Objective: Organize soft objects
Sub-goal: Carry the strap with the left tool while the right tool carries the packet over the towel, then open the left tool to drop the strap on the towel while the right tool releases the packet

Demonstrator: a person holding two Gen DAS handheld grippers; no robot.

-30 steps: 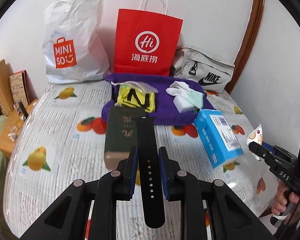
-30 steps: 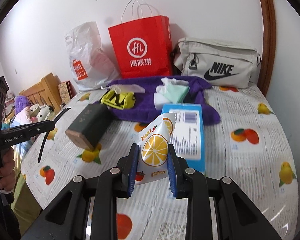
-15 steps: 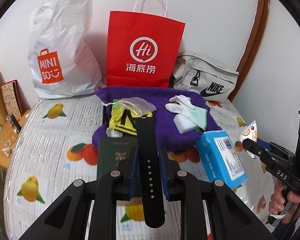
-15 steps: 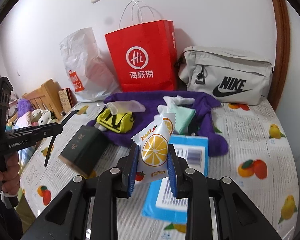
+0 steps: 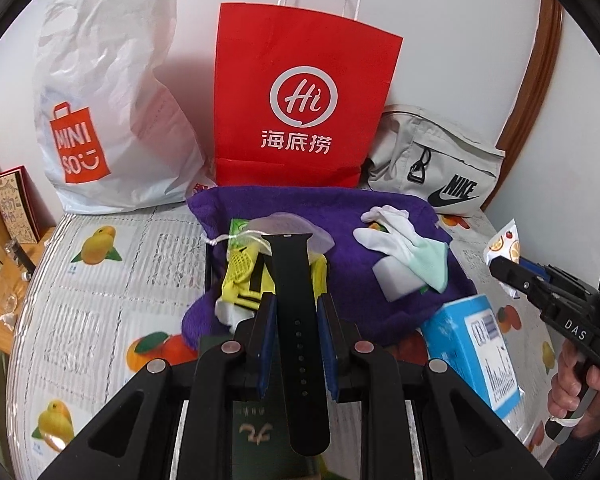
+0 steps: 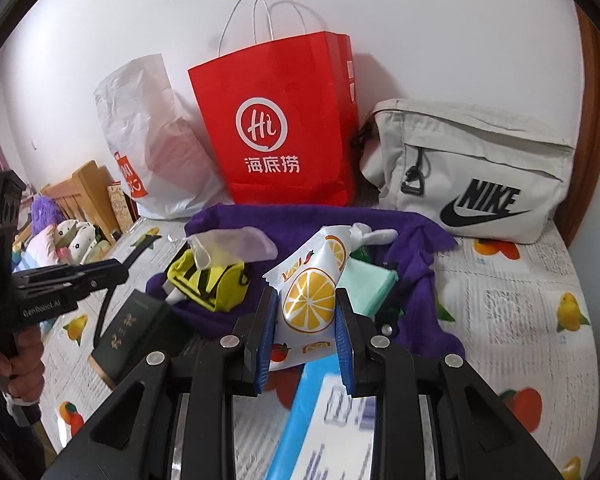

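On the purple fleece cloth (image 5: 351, 280) several soft items already lie; left gripper (image 5: 296, 344) clamps a black rubber watch strap (image 5: 296, 300), right gripper (image 6: 304, 340) a lemon-print snack sachet (image 6: 311, 292), both undelivered, cloth at twelve o'clock.

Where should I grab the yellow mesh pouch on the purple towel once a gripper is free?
Probably the yellow mesh pouch across its narrow width at the near end, coming down from above on the front side. It lies flat on the purple towel, and a clear plastic bag drapes over its far end.

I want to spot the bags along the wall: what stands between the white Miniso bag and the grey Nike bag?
The red paper bag with white handles, in both wrist views.
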